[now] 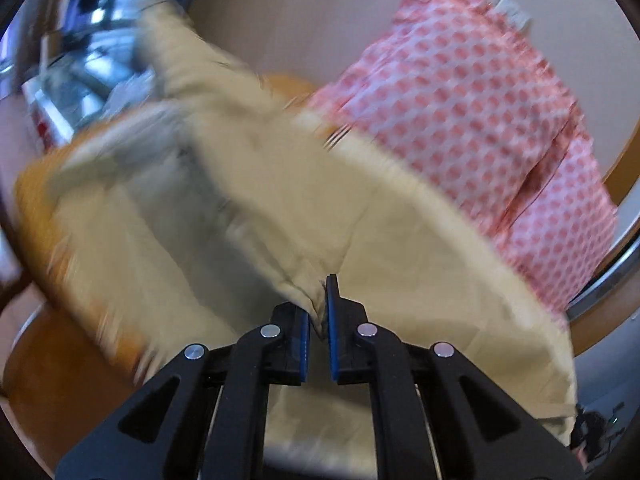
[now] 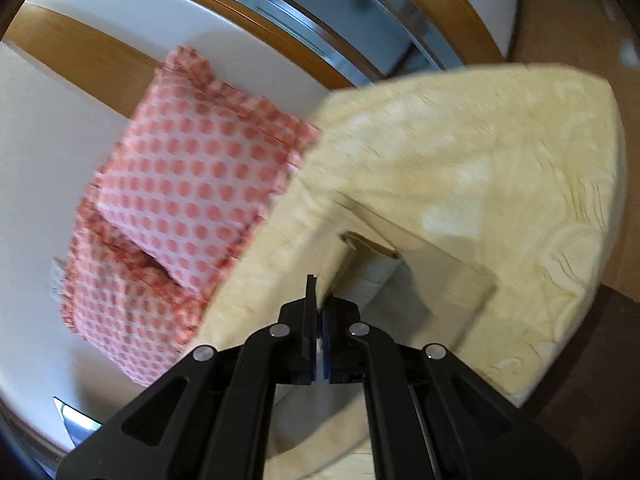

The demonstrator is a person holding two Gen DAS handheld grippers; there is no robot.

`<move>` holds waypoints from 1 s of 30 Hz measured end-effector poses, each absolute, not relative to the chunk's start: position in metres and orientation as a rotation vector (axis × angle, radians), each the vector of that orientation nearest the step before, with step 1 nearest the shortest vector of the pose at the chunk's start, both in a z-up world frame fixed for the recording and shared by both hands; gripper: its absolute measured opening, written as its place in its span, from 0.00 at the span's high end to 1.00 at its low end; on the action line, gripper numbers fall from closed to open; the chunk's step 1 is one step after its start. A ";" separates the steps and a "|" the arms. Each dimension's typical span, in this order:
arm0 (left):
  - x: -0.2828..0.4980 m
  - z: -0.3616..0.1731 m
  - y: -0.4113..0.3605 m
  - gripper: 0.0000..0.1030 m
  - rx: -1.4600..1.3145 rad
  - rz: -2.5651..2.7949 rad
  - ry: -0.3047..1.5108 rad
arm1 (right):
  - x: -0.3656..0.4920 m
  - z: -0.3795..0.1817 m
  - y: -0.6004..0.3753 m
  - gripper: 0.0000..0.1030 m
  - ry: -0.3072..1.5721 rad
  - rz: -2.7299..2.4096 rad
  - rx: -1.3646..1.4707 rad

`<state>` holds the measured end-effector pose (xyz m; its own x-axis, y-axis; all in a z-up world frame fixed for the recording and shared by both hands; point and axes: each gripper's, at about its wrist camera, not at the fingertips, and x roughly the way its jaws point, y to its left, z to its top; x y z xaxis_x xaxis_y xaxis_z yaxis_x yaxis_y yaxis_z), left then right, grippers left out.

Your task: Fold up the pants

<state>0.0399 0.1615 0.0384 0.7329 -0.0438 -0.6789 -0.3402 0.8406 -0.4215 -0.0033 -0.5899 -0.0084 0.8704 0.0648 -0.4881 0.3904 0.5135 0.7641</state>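
Both grippers are clamped on the cream pants (image 1: 280, 208), each pinching a bunched bit of cloth so the garment can be carried between them. The left gripper (image 1: 318, 312) has its jaws nearly together on a gathered fold; the right gripper (image 2: 318, 312) has its jaws closed tight on an edge of the fabric, next to what looks like a belt loop or a pocket seam.

The pants hang and billow in front of both cameras, lifted off the white table (image 2: 44, 168) rather than lying flat, and the blur suggests a swing. Two grips well apart keep the cloth spread, which a clean fold would need.

The pants partly cover a folded red-dotted cloth (image 2: 188, 184) lying on the table beyond them, to their left in the right wrist view. It looks set aside, and the pants may drag it when lowered.
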 end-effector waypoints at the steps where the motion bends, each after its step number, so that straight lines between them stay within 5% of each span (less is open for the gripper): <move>1: 0.032 0.029 0.160 0.93 -0.565 0.180 0.758 | -0.003 -0.014 -0.590 0.99 0.515 -0.216 1.024; 21: 0.006 0.018 0.149 0.92 -0.508 0.091 0.756 | -0.037 -0.030 -0.600 0.98 0.553 -0.309 1.036; 23: 0.002 0.019 0.146 0.90 -0.482 0.088 0.743 | -0.040 -0.025 -0.598 0.90 0.554 -0.321 1.018; 26: -0.011 0.026 0.140 0.89 -0.435 0.080 0.712 | -0.051 -0.008 -0.598 0.30 0.497 -0.377 0.959; 28: -0.020 0.030 0.139 0.89 -0.418 0.074 0.694 | -0.056 0.003 -0.597 0.29 0.475 -0.444 0.866; 30: -0.029 0.037 0.139 0.89 -0.416 0.068 0.667 | -0.053 0.004 -0.599 0.41 0.482 -0.456 0.837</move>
